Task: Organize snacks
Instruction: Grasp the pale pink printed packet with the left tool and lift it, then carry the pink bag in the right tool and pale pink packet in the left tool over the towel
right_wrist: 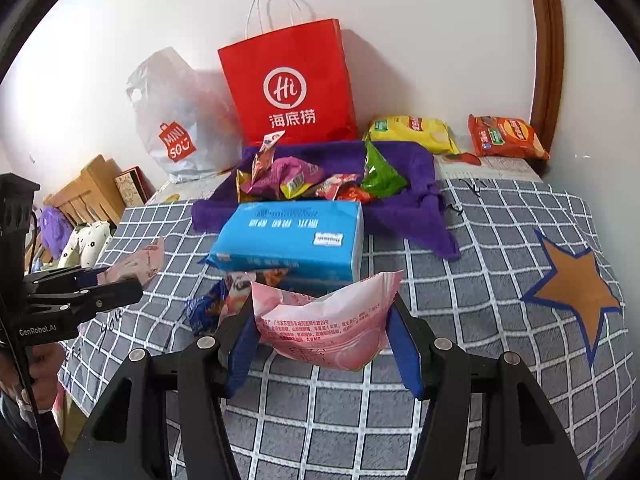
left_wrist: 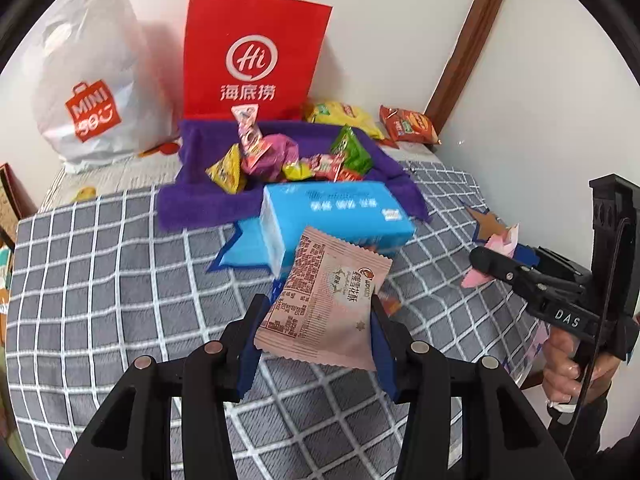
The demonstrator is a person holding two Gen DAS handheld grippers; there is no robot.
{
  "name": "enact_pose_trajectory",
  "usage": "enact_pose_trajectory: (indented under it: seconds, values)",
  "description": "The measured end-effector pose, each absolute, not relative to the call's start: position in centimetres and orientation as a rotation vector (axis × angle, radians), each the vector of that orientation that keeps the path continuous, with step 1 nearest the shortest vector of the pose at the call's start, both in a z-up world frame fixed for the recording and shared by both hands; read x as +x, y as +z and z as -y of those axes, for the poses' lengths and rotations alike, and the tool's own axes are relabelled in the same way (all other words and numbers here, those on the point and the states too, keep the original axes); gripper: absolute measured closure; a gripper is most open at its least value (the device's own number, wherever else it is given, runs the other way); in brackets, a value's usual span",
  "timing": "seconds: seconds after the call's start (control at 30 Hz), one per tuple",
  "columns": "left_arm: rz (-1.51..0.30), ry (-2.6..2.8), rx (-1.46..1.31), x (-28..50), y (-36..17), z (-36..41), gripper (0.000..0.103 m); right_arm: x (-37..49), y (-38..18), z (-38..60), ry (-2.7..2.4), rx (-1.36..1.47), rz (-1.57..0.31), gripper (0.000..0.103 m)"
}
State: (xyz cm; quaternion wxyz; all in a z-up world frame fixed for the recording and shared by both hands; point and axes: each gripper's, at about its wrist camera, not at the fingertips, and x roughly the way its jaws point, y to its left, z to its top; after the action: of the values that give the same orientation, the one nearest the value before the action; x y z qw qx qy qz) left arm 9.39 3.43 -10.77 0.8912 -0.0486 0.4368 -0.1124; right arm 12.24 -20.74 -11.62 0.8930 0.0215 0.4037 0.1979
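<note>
My left gripper (left_wrist: 316, 320) is shut on a pale pink snack packet (left_wrist: 324, 300) and holds it above the checked bedspread. It also shows at the left of the right wrist view (right_wrist: 120, 280), with the packet (right_wrist: 140, 260) in it. My right gripper (right_wrist: 322, 320) is shut on a brighter pink snack packet (right_wrist: 324, 320); it appears at the right of the left wrist view (left_wrist: 486, 260). Ahead, a purple cloth tray (left_wrist: 200, 200) (right_wrist: 400, 208) holds several small snack packets (left_wrist: 272, 156) (right_wrist: 296, 180).
A blue tissue pack (left_wrist: 336, 216) (right_wrist: 292, 240) lies in front of the tray. A red paper bag (left_wrist: 252, 56) (right_wrist: 292, 84) and a white plastic bag (left_wrist: 92, 92) (right_wrist: 176, 120) stand against the wall. Yellow (right_wrist: 412, 130) and orange (right_wrist: 506, 136) chip bags lie at the back right. Another snack (right_wrist: 212, 304) lies near my right gripper.
</note>
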Motion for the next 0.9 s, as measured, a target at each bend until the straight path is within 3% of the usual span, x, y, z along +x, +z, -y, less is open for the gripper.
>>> enact_pose_trajectory:
  seconds: [0.9]
  values:
    - [-0.832,-0.233,-0.094,24.2,-5.0,-3.3,0.057,26.9,-5.1,16.1,0.426,0.003,-0.713,0.044]
